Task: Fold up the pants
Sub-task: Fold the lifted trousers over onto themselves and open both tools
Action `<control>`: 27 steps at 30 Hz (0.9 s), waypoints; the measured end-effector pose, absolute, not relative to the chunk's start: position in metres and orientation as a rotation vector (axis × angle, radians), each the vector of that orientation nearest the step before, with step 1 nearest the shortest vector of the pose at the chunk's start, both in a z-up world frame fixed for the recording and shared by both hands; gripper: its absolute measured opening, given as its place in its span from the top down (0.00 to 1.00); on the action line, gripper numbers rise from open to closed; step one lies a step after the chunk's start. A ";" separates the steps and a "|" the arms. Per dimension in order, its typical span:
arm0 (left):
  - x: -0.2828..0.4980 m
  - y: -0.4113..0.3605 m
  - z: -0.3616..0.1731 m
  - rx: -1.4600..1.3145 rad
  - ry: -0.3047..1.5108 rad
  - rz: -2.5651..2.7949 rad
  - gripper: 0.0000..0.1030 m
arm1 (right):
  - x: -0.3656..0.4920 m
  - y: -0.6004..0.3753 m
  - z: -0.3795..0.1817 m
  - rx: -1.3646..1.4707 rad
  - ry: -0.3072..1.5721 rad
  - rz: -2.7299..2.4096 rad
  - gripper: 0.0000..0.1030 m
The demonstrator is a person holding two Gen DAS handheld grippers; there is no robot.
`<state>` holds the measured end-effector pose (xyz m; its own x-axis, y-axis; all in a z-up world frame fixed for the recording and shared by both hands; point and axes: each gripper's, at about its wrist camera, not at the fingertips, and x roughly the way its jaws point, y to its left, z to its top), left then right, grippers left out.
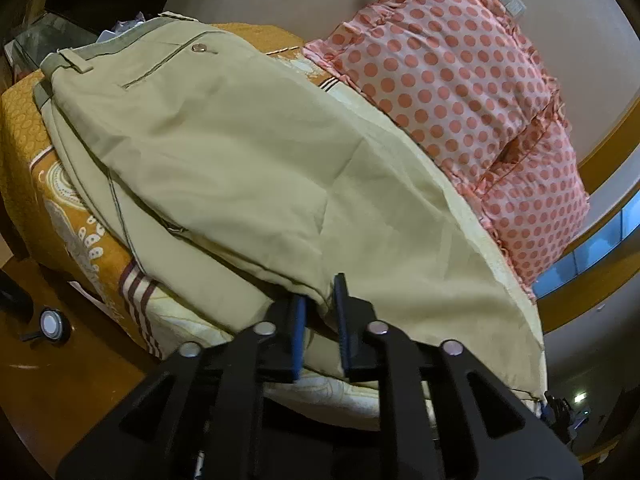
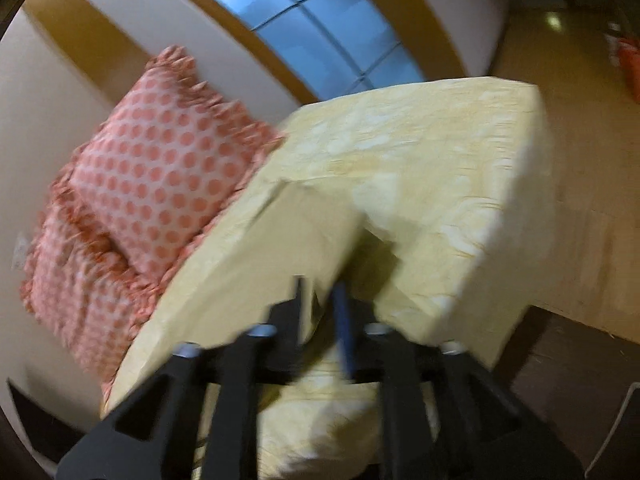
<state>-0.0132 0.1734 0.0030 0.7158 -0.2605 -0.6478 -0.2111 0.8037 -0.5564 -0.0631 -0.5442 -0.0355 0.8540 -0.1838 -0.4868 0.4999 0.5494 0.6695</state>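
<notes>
Bed (image 1: 24, 128): we see it covered by an orange and yellow patterned sheet, with a plain pale yellow stretch in the right wrist view (image 2: 432, 168); it carries everything else.

Pants (image 1: 240, 168): we see khaki trousers spread across the bed, waistband at the far left end, legs running toward us. The upper layer lies over a lower one along the left edge. In the right wrist view one end of the fabric (image 2: 288, 240) rises off the sheet toward the camera; motion blur softens that view.

Pillows (image 1: 452, 68): we count two white cushions with coral dots and frilled edges, one overlapping the other, lying just beside the far edge of the pants and against the wall. They also show at the left of the right wrist view (image 2: 160, 168).

Left tongs (image 1: 320, 312): we see the blue pads narrow, with the hem edge of the pants caught between them.

Right tongs (image 2: 320, 308): we see them closed to a narrow gap on the raised fabric end, which sits between the two fingers.

Back pocket (image 1: 168, 64): we see a welt pocket below the waistband.

Button (image 1: 199, 47): small, round, at the pocket's upper edge.
</notes>
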 end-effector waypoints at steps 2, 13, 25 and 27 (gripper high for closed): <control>-0.016 0.173 0.007 -0.641 0.768 -0.025 0.68 | -0.061 -0.542 -0.038 0.886 0.384 -0.410 0.53; -0.029 0.178 0.018 -0.633 0.696 0.004 0.42 | -0.031 -0.492 -0.038 0.538 0.382 -0.415 0.64; -0.051 0.226 0.018 -0.729 0.597 0.154 0.26 | 0.018 -0.424 0.048 0.430 0.203 -0.007 0.96; -0.052 0.232 0.015 -0.752 0.587 0.162 0.23 | 0.035 -0.378 0.065 0.386 0.197 0.162 0.96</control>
<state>-0.0524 0.2315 0.0150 0.8285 -0.0667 -0.5560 -0.3418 0.7262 -0.5964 0.0352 -0.3777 0.0646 0.9679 0.1939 -0.1597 -0.1191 0.9139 0.3880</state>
